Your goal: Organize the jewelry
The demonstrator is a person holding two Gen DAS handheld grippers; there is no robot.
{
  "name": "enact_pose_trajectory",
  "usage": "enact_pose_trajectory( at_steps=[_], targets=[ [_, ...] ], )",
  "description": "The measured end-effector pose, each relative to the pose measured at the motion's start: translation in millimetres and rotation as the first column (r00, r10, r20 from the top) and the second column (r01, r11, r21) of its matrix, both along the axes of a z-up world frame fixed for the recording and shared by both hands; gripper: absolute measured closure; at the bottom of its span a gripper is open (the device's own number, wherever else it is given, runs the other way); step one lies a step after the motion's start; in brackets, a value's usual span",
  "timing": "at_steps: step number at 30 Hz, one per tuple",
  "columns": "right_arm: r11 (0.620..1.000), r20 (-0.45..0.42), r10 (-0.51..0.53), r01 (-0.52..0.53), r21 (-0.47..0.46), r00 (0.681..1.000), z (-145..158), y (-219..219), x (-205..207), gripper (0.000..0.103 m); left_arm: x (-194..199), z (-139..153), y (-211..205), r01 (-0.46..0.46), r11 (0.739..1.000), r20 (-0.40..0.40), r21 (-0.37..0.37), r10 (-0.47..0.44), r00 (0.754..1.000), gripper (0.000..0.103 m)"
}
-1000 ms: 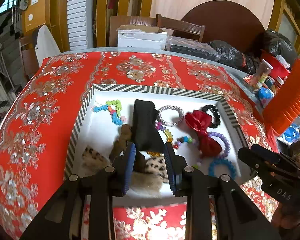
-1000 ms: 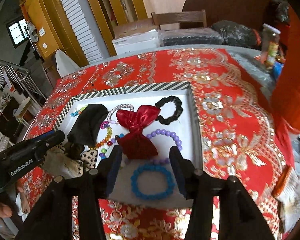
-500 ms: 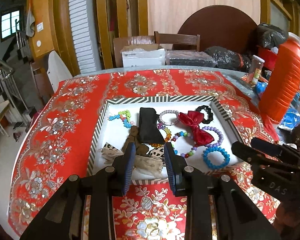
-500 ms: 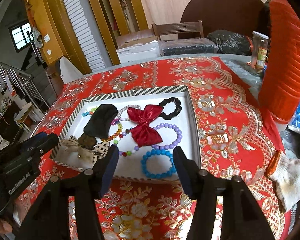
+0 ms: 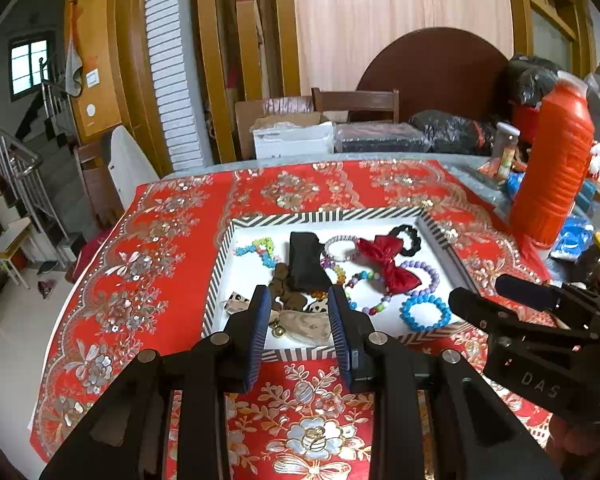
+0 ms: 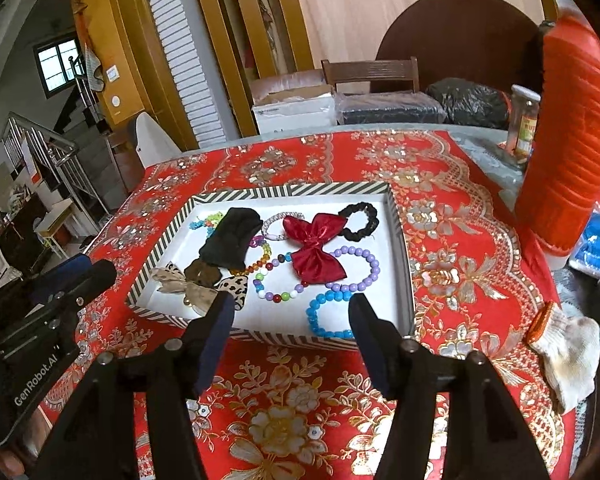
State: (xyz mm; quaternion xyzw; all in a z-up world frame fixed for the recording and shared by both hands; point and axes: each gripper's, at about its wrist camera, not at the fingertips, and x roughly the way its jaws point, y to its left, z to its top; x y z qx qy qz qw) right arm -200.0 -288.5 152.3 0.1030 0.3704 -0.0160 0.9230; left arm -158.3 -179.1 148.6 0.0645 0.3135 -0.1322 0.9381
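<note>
Both of your tongs have backed away from the tray [image 6: 400,240] over the last second: a second ago they hung low right over the jewelry, and now they sit above the near edge of the surface [image 6: 284,420], short of the tray's near rim. The left tongs [image 5: 298,320] stand partly open with nothing between the blue pads. The right tongs [image 6: 290,322] gape wider, also empty. So nothing came out with you.

Every piece lies loose in the tray: the red bow [image 6: 314,246] near the middle, the black scrunchie [image 6: 358,220] toward the far right corner, the purple bead bracelet [image 6: 356,266] and blue bead bracelet [image 6: 330,316] along the right side, the black cloth piece [image 6: 230,236] and leopard-print bows [image 6: 204,284] to the left. As I read it, you have pulled back to look over the pile, and the sorting itself is not yet under way.
</note>
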Motion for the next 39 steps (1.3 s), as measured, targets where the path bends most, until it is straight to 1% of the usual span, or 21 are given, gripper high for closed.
enact_pose_trajectory(
  at_steps=[4, 8, 18, 39],
  targets=[
    [1.000, 0.012, -0.001, 0.001, 0.000, 1.000, 4.8, 1.8, -3.5, 0.038, -3.7, 7.0, 1.8, 0.002, 1.000, 0.019, -0.031, -0.002, 1.000, 0.075],
    [1.000, 0.017, 0.003, -0.003, -0.014, 1.000, 7.3, 4.4, -4.8, 0.037, -4.8, 10.5, 1.3, 0.006, 0.999, 0.032, -0.044, -0.004, 0.999, 0.075],
    [0.999, 0.024, 0.013, -0.012, -0.041, 1.000, 9.9, 9.2, -5.5, 0.036, -3.3, 10.7, -0.4, 0.004, 0.999, 0.031, -0.046, -0.003, 1.000, 0.075],
    [1.000, 0.004, 0.016, -0.016, -0.019, 1.000, 1.3, 4.7, 4.1, 0.036, 8.9, 1.9, -1.1, 0.000, 0.999, 0.018, -0.046, 0.001, 1.000, 0.075]
  ],
)
